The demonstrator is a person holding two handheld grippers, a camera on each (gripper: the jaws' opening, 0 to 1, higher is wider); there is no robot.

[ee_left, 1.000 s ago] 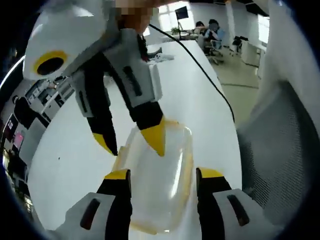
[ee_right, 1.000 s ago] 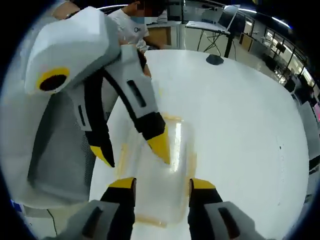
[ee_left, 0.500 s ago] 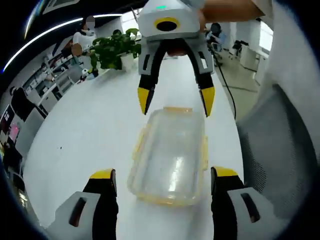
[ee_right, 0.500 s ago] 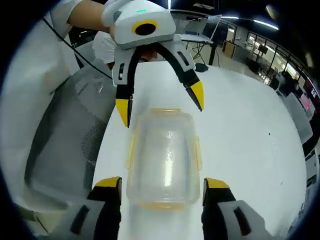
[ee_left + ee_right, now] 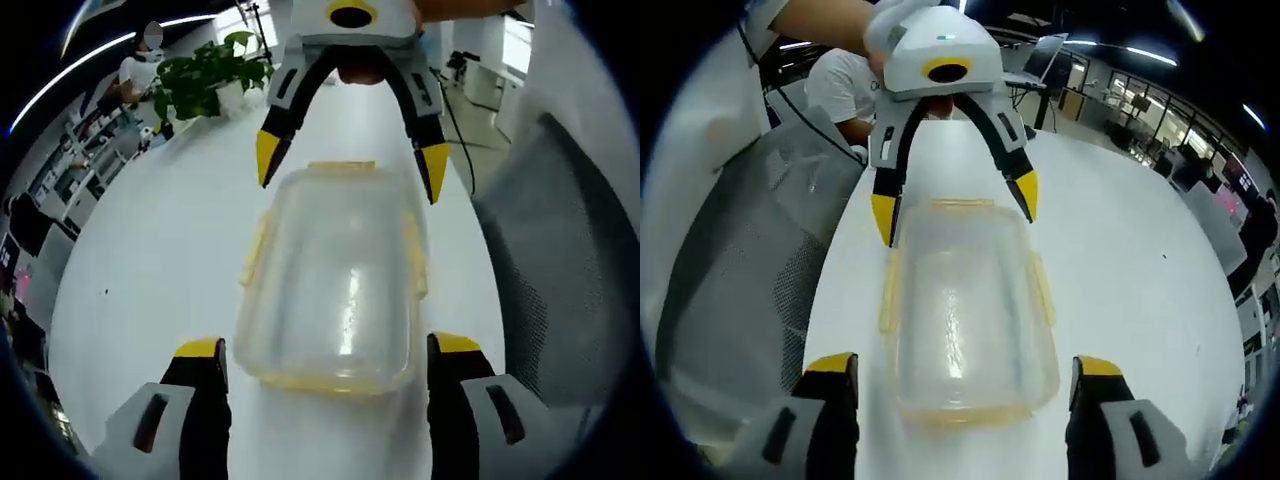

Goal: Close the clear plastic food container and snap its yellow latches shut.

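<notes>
Between the two facing grippers, the container (image 5: 335,285) lies lengthwise on the worktop (image 5: 160,250), left gripper (image 5: 325,352) and right gripper (image 5: 958,365) each straddling one short end, jaws wide apart and empty.

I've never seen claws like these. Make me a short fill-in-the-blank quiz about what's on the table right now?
1. The clear plastic container has latches coloured ____.
2. The container rests on a ____ table.
3. The left claw and the right claw are both ____, straddling opposite ends of the container.
4. Beside the table stands a grey mesh ____.

Missing words: yellow; white; open; chair
</notes>
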